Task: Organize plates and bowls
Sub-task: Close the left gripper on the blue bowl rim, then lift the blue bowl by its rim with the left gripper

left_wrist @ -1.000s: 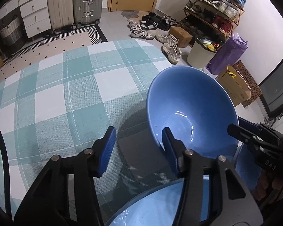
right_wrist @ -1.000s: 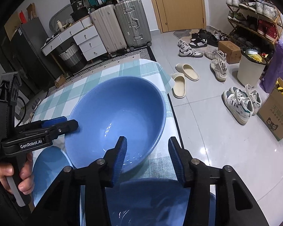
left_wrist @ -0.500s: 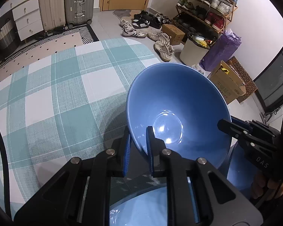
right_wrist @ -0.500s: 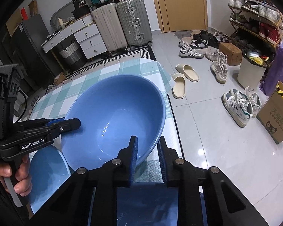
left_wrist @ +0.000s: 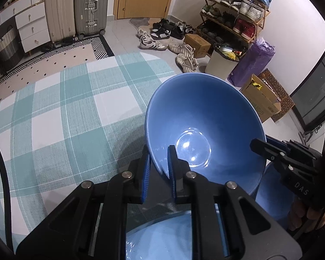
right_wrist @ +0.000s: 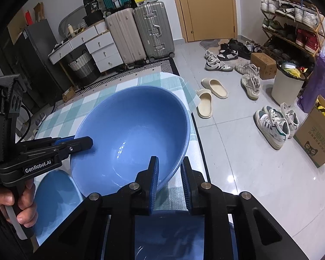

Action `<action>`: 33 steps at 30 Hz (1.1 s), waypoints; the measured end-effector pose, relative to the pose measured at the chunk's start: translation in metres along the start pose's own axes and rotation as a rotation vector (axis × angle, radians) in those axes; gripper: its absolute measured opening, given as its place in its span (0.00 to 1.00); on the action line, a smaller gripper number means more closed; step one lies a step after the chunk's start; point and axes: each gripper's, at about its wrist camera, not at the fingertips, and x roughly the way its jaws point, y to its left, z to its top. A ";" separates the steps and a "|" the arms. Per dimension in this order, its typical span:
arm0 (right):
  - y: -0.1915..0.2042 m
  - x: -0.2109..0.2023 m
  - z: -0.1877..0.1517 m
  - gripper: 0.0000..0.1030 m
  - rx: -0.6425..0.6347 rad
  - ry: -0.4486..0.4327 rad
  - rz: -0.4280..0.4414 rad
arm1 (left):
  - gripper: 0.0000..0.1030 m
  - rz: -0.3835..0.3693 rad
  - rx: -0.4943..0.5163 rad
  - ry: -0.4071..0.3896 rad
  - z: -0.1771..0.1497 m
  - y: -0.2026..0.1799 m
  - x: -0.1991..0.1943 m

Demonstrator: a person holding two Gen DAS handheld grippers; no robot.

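- Left tongs (left_wrist: 158, 169): closed on the near rim of the large blue bowl (left_wrist: 203, 130), one blue pad outside the wall, the other inside. Seen from the right wrist camera, they (right_wrist: 84, 140) clamp the bowl's left rim.
- Right tongs (right_wrist: 170, 179): closed on the opposite rim of the same bowl (right_wrist: 132, 134), one pad inside, one outside. From the left wrist camera they (left_wrist: 257, 145) appear at the bowl's right rim.
- Large blue bowl: glossy interior, tilted, held between both tongs above the bench (left_wrist: 54, 112); whether its base touches the cloth cannot be told.
- Small blue dish (right_wrist: 54, 197): lies on the bench beside the large bowl, below the left tongs; also visible (left_wrist: 273, 195) under the right tongs.
- Pale blue plate (left_wrist: 158, 238): lies at the near edge, partly hidden beneath the left tongs.
- Dark blue plate (right_wrist: 169, 234): lies beneath the right tongs, mostly hidden.
- Bench: covered with a teal and white checked cloth.
- Surroundings: suitcases (right_wrist: 138, 32), shoe rack (left_wrist: 234, 17), white bin (right_wrist: 287, 86), cardboard box (right_wrist: 316, 138), loose shoes on the tiled floor.
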 end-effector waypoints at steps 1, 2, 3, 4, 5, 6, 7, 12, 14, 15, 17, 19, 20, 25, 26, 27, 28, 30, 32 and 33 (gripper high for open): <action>0.000 -0.002 0.000 0.20 -0.002 -0.005 -0.001 | 0.12 0.002 0.002 -0.005 0.000 -0.001 -0.002; 0.001 -0.003 0.000 0.20 -0.003 -0.009 -0.002 | 0.12 0.003 0.003 -0.009 0.001 -0.003 -0.004; 0.001 -0.006 0.000 0.20 -0.006 -0.015 -0.003 | 0.12 0.005 0.004 -0.013 0.001 -0.004 -0.005; 0.001 -0.007 0.000 0.20 -0.008 -0.019 -0.004 | 0.12 0.006 0.004 -0.019 0.001 -0.005 -0.008; 0.002 -0.010 0.000 0.20 -0.010 -0.026 -0.004 | 0.12 0.006 0.004 -0.024 0.001 -0.006 -0.010; 0.002 -0.012 0.000 0.20 -0.011 -0.031 -0.005 | 0.12 0.007 0.006 -0.028 0.002 -0.007 -0.012; 0.002 -0.014 0.000 0.20 -0.014 -0.036 -0.004 | 0.12 0.008 0.007 -0.033 0.002 -0.008 -0.015; 0.006 -0.027 0.000 0.20 -0.022 -0.063 -0.008 | 0.12 0.014 0.014 -0.060 0.003 -0.017 -0.030; 0.007 -0.034 0.001 0.20 -0.025 -0.077 -0.010 | 0.12 0.014 0.019 -0.070 0.003 -0.021 -0.037; 0.008 -0.039 0.001 0.20 -0.029 -0.087 -0.013 | 0.12 0.013 0.021 -0.075 0.003 -0.023 -0.041; 0.009 -0.045 0.002 0.20 -0.031 -0.096 -0.014 | 0.12 0.010 0.023 -0.086 0.003 -0.027 -0.049; 0.009 -0.053 0.002 0.20 -0.032 -0.107 -0.016 | 0.12 0.009 0.029 -0.097 0.002 -0.031 -0.057; 0.009 -0.056 0.002 0.20 -0.034 -0.111 -0.017 | 0.12 0.009 0.030 -0.101 0.002 -0.033 -0.060; 0.012 -0.074 0.001 0.20 -0.034 -0.135 -0.017 | 0.12 0.006 0.036 -0.126 -0.001 -0.041 -0.081; 0.013 -0.077 0.000 0.20 -0.035 -0.138 -0.017 | 0.12 0.005 0.038 -0.131 -0.002 -0.042 -0.085; 0.013 -0.081 0.000 0.20 -0.035 -0.143 -0.016 | 0.12 0.005 0.039 -0.135 -0.003 -0.043 -0.089; 0.014 -0.085 -0.001 0.20 -0.035 -0.148 -0.015 | 0.12 0.005 0.040 -0.141 -0.004 -0.045 -0.095; 0.016 -0.093 -0.002 0.20 -0.037 -0.158 -0.014 | 0.12 0.005 0.045 -0.151 -0.005 -0.048 -0.104; 0.017 -0.101 -0.003 0.20 -0.039 -0.168 -0.012 | 0.12 0.004 0.048 -0.160 -0.008 -0.051 -0.114; 0.019 -0.106 -0.004 0.20 -0.040 -0.175 -0.011 | 0.12 0.003 0.048 -0.164 -0.009 -0.052 -0.119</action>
